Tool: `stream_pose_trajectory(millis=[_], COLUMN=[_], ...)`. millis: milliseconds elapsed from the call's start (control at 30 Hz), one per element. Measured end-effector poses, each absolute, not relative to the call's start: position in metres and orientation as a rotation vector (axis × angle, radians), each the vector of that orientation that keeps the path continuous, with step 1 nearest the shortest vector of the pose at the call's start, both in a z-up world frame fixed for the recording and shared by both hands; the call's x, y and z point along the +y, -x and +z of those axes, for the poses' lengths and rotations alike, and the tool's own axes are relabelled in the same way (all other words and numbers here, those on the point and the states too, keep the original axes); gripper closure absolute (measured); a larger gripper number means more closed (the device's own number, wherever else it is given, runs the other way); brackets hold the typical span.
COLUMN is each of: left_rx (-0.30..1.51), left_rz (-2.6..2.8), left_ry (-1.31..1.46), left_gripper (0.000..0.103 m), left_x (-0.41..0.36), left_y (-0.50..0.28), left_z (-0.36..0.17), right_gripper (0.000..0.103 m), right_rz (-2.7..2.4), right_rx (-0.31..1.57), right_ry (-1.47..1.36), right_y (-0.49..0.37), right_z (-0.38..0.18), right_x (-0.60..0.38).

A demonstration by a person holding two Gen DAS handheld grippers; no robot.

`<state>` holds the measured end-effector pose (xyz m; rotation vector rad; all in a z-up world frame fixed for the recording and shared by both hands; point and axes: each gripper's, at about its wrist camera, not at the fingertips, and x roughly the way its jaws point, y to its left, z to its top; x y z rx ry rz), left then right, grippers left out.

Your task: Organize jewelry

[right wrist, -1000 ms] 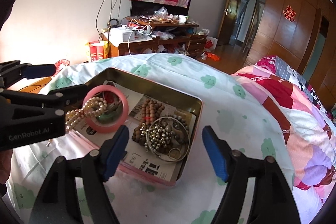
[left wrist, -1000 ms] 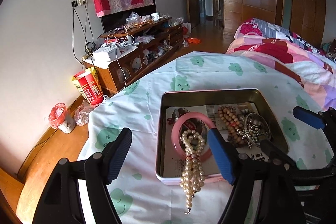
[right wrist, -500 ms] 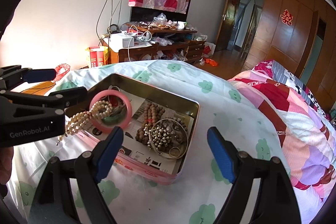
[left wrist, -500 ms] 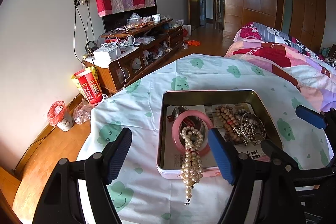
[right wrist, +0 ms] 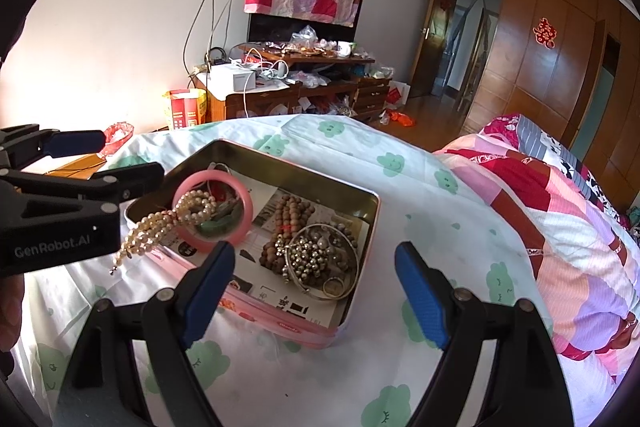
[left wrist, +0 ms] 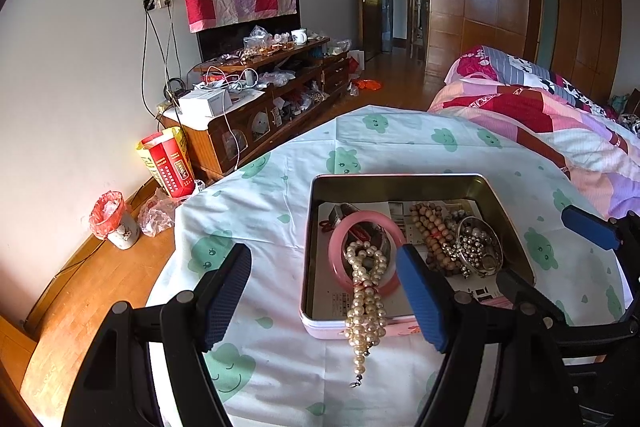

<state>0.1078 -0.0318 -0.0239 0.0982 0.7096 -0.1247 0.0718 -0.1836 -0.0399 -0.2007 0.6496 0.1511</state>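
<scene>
A pink metal tin (left wrist: 516, 247) (right wrist: 362, 219) sits on a table with a white and green cloth. Inside lie a pink bangle (left wrist: 334, 259) (right wrist: 244, 199), a wooden bead bracelet (left wrist: 430, 227) (right wrist: 290, 211) and silver bangles with small bells (left wrist: 478, 247) (right wrist: 316, 255). A pearl necklace (left wrist: 366, 307) (right wrist: 160, 227) hangs from the bangle over the tin's near rim onto the cloth. My left gripper (left wrist: 324, 299) (right wrist: 116, 157) is open just short of the tin's near edge. My right gripper (right wrist: 316, 299) is open and empty at the tin's right side.
A bed with a patchwork quilt (left wrist: 540, 115) (right wrist: 560, 211) stands right of the table. A cluttered wooden TV cabinet (left wrist: 260, 99) (right wrist: 304, 87) lines the far wall. A red snack bag (left wrist: 168, 163) and a small bin (left wrist: 114, 219) stand on the wooden floor at left.
Both grippers have drawn back a little from the tin, so it looks smaller and farther. The jewelry has not moved. Both grippers stay open.
</scene>
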Motion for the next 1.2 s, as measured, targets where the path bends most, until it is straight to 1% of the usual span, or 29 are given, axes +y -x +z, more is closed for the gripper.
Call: stream_pose_trajectory(millis=[1067,1200], left_rx=[0.706,0.71], left_rz=[-0.129,-0.124], left_ry=[-0.107,-0.111], left_gripper=[0.028,0.028], left_x=[-0.032,-0.033], left_y=[-0.103,-0.103], left_z=[-0.019,-0.02], right_gripper=[0.018,0.012], right_rz=[0.132,0.123], right_rx=[0.626,0.616], right_ry=[0.177,0.17], right_y=[-0.068,-0.068], right_z=[-0.032,-0.031], right_x=[-0.191,-0.194])
